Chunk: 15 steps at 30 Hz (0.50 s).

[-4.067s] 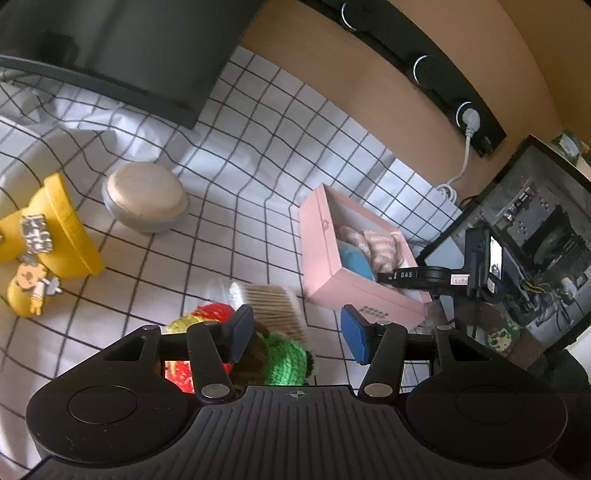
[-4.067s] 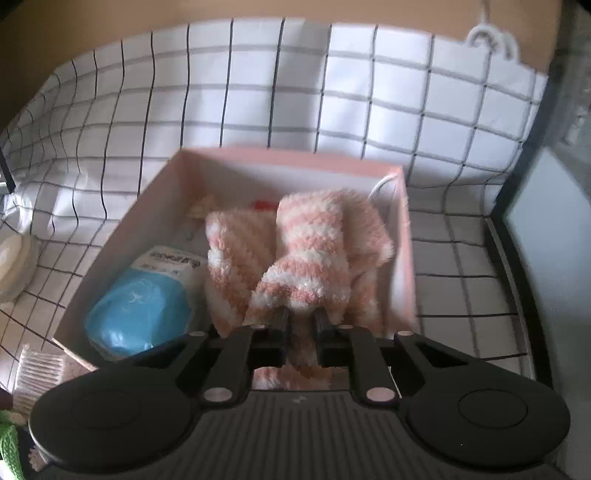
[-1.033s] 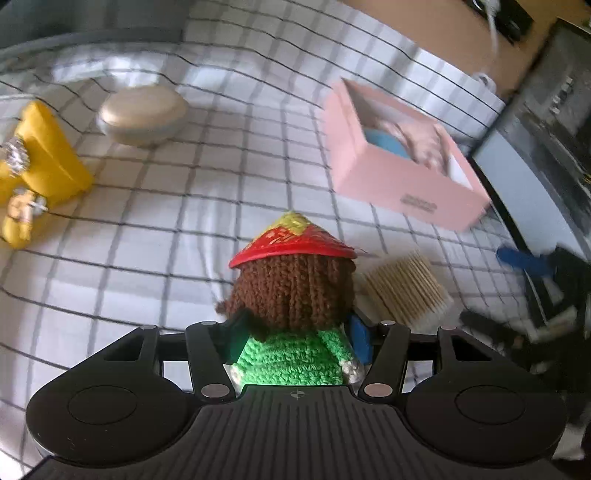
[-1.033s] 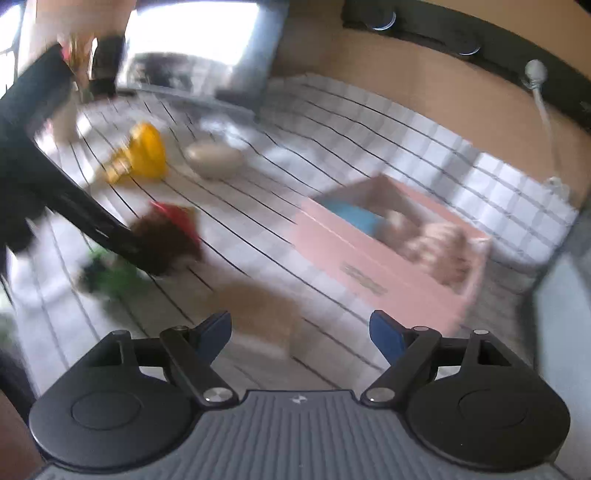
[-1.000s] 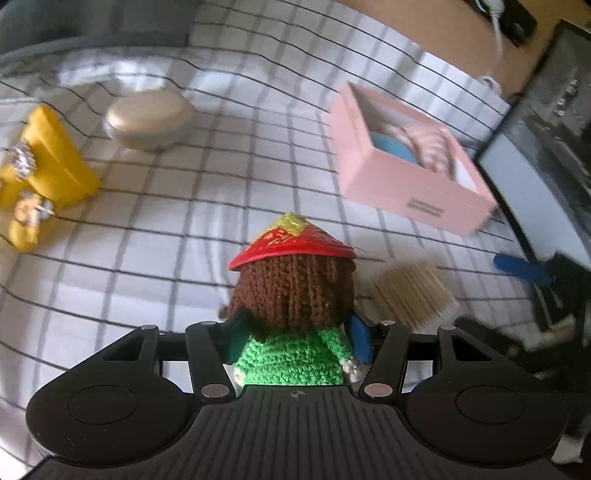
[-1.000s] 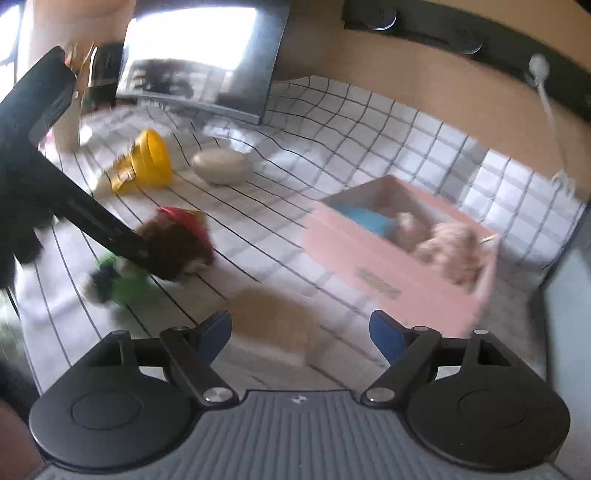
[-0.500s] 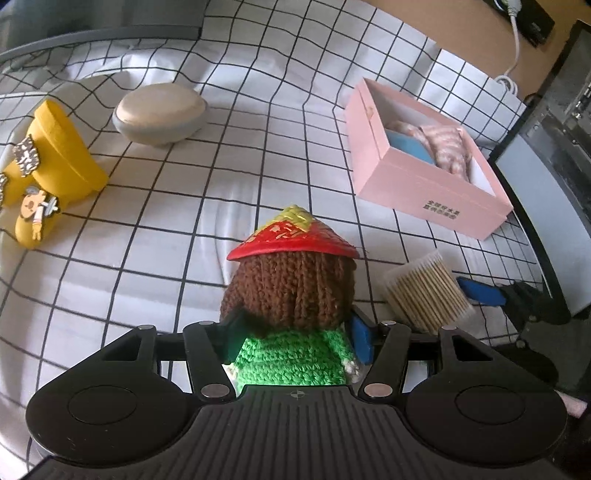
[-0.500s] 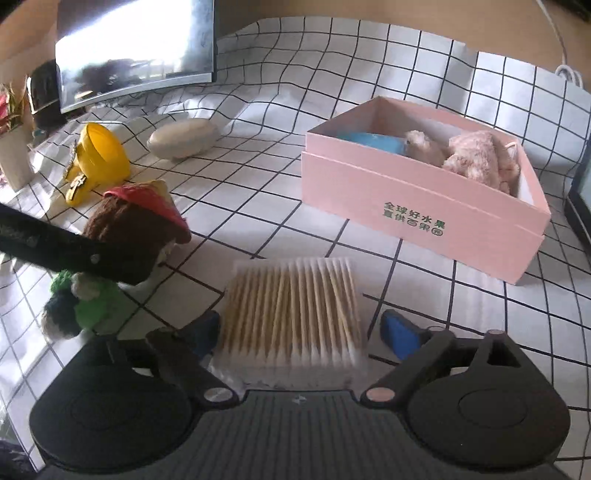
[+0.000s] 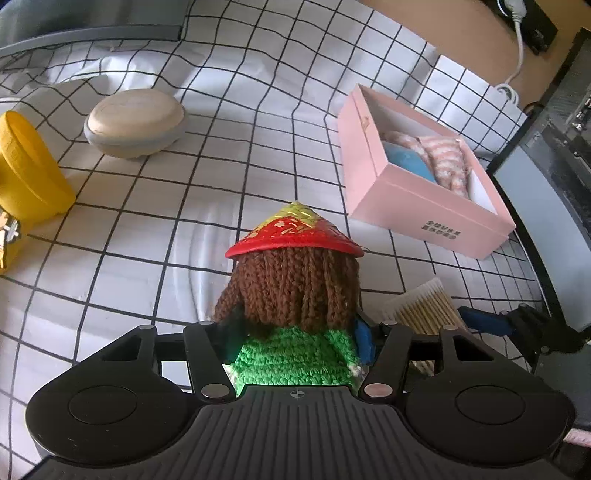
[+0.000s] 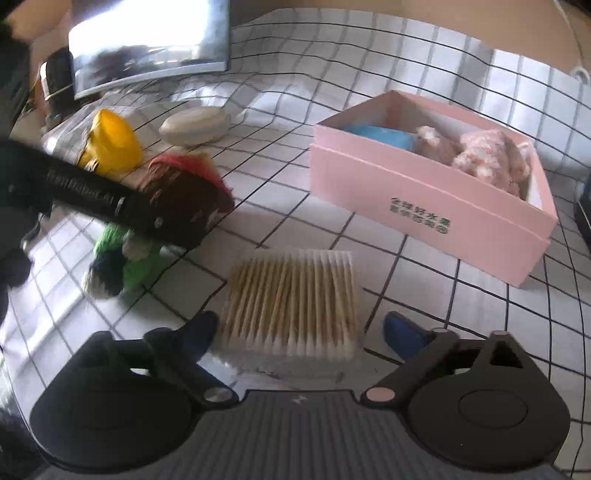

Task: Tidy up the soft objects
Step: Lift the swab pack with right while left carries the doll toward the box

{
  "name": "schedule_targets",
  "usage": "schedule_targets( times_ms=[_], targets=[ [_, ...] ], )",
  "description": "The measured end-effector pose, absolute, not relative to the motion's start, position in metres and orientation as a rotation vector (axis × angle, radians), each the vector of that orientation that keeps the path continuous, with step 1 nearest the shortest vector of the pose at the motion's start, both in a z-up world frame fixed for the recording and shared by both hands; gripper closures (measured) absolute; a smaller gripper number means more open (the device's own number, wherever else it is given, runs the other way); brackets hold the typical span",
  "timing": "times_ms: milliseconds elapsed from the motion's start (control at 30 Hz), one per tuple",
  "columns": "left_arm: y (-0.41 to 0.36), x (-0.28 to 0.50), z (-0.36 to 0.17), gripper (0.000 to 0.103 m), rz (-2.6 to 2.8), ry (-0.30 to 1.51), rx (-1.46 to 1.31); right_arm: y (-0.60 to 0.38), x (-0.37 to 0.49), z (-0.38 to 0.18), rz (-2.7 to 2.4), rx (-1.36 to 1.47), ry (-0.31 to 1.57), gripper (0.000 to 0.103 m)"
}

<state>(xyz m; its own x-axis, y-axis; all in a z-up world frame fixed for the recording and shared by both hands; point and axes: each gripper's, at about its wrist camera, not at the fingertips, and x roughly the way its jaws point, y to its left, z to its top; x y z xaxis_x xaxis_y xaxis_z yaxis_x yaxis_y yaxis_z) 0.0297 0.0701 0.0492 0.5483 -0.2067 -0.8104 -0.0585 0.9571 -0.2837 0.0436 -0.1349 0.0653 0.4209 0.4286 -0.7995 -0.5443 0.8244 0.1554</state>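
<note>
Here, one crocheted doll, one pink box, one swab pack

I seem to be at a home desk, checked tablecloth underneath, monitor behind it, power strip on the wall beyond the pink box

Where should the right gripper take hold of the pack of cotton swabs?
Grip the pack of cotton swabs across its two long sides, coming down from above. It lies flat on the cloth and the right gripper, now closing, already straddles it, its pads not yet pressing.
</note>
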Motion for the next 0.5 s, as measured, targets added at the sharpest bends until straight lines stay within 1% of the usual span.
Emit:
schedule_targets(
  times_ms=[33, 67, 133, 167, 200, 367, 500],
  targets=[
    [0.070, 0.028, 0.049, 0.042, -0.091, 0.985, -0.294, -0.136, 0.044, 0.067, 0.612, -0.116, 0.955, 0.009],
    [0.070, 0.027, 0.050, 0.043, -0.091, 0.983, -0.294, -0.135, 0.046, 0.067, 0.605, -0.111, 0.948, 0.011],
    [0.070, 0.023, 0.051, 0.043, -0.090, 0.975, -0.290, -0.130, 0.045, 0.066, 0.591, -0.140, 0.935, 0.020],
    [0.069, 0.021, 0.052, 0.044, -0.086, 0.972, -0.286, -0.130, 0.045, 0.066, 0.598, -0.148, 0.935, 0.028],
    [0.068, 0.018, 0.053, 0.044, -0.085, 0.968, -0.277, -0.129, 0.044, 0.067, 0.609, -0.152, 0.935, 0.030],
    [0.056, 0.001, 0.059, 0.045, -0.180, 1.008, -0.210, -0.143, 0.035, 0.087, 0.620, -0.195, 0.897, 0.032],
    [0.040, -0.015, 0.073, 0.045, -0.292, 1.038, -0.172, -0.172, 0.029, 0.110, 0.577, -0.201, 0.855, 0.032]
  ],
)
